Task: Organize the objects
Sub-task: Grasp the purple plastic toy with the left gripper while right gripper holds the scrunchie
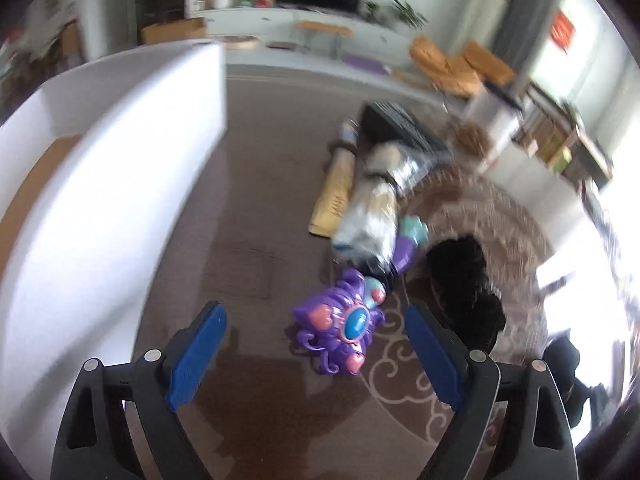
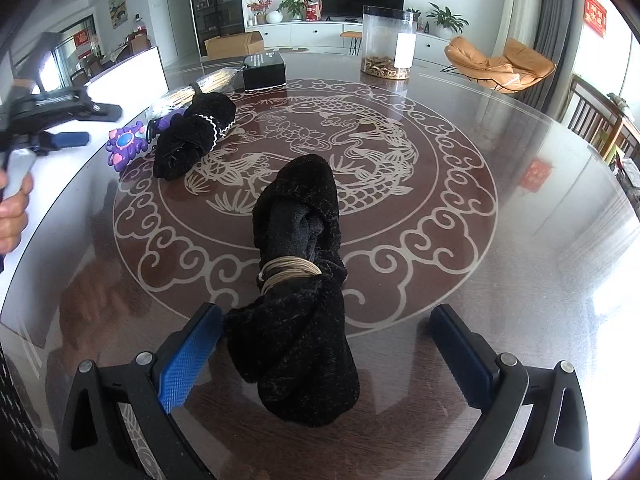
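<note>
A purple toy (image 1: 340,322) with a blue gem lies on the round glass table; it also shows in the right wrist view (image 2: 126,144). My left gripper (image 1: 316,352) is open just short of it, the toy between the finger lines; the same gripper shows in the right wrist view (image 2: 60,136). A black fuzzy bundle (image 2: 300,280) tied with a cord lies lengthwise between my right gripper's (image 2: 326,354) open fingers, its near end touching the left pad (image 2: 188,360). A second black bundle (image 2: 192,138) lies beside the toy, also in the left wrist view (image 1: 464,288).
A white box (image 1: 108,184) stands at the table's left edge. A bag of sticks (image 2: 204,86), a black box (image 2: 264,70) and a clear canister (image 2: 388,42) stand further back. Chairs ring the table's right side.
</note>
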`<state>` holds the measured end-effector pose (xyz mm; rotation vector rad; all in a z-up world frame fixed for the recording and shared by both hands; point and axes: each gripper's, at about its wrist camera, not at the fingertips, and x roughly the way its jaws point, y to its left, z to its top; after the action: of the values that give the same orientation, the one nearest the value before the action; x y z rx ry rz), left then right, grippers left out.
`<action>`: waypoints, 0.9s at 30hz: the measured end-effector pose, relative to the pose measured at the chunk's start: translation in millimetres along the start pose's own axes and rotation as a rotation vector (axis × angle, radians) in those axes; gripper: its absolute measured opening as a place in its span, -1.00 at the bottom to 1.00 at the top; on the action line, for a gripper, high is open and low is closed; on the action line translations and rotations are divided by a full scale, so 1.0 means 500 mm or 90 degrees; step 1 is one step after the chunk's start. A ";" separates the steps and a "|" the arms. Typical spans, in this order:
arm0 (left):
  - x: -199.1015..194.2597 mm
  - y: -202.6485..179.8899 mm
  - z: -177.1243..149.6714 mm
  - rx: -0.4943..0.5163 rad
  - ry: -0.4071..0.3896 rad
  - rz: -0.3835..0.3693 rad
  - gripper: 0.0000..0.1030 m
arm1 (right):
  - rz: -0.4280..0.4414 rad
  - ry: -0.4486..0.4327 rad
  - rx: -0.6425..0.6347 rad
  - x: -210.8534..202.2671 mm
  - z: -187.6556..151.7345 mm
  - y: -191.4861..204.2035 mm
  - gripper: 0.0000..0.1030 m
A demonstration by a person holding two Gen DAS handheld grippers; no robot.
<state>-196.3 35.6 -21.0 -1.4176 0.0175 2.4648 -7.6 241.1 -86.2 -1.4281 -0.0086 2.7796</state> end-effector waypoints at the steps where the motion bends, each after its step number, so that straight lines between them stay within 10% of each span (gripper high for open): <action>1: 0.009 -0.018 0.000 0.036 0.000 0.016 0.75 | 0.000 0.000 -0.001 0.000 0.000 0.001 1.00; 5: 0.051 -0.068 0.003 0.125 0.011 0.057 0.73 | 0.000 0.000 0.000 -0.001 0.000 0.001 1.00; 10: 0.038 -0.067 -0.018 0.129 0.013 0.033 -0.53 | 0.001 0.000 -0.001 -0.001 0.000 0.001 1.00; 16: -0.030 -0.053 -0.156 0.095 -0.001 0.019 -0.51 | 0.000 0.000 -0.001 -0.001 0.000 0.001 1.00; 18: -0.043 -0.046 -0.176 0.086 0.007 0.009 0.26 | 0.000 0.000 -0.001 -0.001 0.000 0.001 1.00; 20: -0.052 -0.056 -0.182 0.095 -0.001 0.033 0.57 | 0.000 0.000 -0.001 -0.001 0.000 0.001 1.00; 24: -0.033 -0.080 -0.173 0.119 0.018 0.053 0.50 | 0.001 0.000 -0.001 -0.001 0.000 0.001 1.00; 27: -0.038 -0.088 -0.165 0.116 -0.001 0.040 -0.24 | 0.001 0.000 -0.001 -0.001 0.001 0.000 1.00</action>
<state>-106.5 60.2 -41.3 -1.3568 0.2845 2.4426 -7.4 240.8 -85.4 -1.4287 -0.0096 2.7821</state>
